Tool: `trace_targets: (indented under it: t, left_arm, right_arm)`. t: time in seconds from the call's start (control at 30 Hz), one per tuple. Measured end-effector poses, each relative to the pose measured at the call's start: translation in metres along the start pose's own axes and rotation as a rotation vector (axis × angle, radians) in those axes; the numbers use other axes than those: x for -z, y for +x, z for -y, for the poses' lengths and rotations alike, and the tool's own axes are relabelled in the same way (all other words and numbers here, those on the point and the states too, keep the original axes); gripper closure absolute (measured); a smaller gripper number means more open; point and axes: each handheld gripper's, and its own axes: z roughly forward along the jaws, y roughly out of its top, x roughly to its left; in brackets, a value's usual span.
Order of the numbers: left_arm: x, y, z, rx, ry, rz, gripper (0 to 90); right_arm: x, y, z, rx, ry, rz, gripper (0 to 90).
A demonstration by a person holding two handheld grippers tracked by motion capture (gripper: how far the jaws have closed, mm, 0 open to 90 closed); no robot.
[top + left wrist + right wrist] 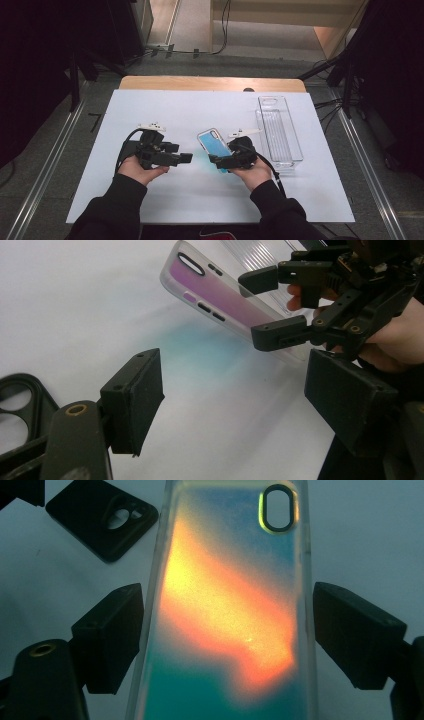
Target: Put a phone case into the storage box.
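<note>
The iridescent phone case [216,146] is pinched across its width by the right gripper [219,161], its two pads against the long side edges near the plain end. From those fingers the case's long axis runs straight ahead, and the oval camera cutout sits at the far end, clear of the white table [165,107] and tilted upward.

The left gripper [186,158] faces it from the opposite side with its fingers [134,399] spread and nothing between them. The case's free, cutout end lies ahead of them and slightly above, near but apart.

A black phone case [101,517] lies flat on the table beside the left gripper's base, behind its fingertips. A clear plastic tray [280,131] sits just beyond the right hand [255,172], so that hand is the nearer one for any placing there.
</note>
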Motion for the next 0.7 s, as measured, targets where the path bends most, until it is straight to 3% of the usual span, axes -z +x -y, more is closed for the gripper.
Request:
trace_targets:
  t: [0.23,0.57,0.7]
  left_arm:
    - [-0.01,0.003,-0.013,0.028,0.017,-0.019,23.6]
    - [-0.019,0.003,-0.024,0.058,0.02,-0.013,23.7]
    - [-0.022,0.004,-0.027,0.072,0.019,-0.028,23.7]
  right_arm:
    - [0.003,-0.001,-0.001,-0.044,-0.033,0.011,14.7]
    - [0.003,0.008,0.009,-0.116,-0.119,0.012,14.7]
    - [0.0,0.011,0.013,-0.141,-0.125,0.007,14.7]
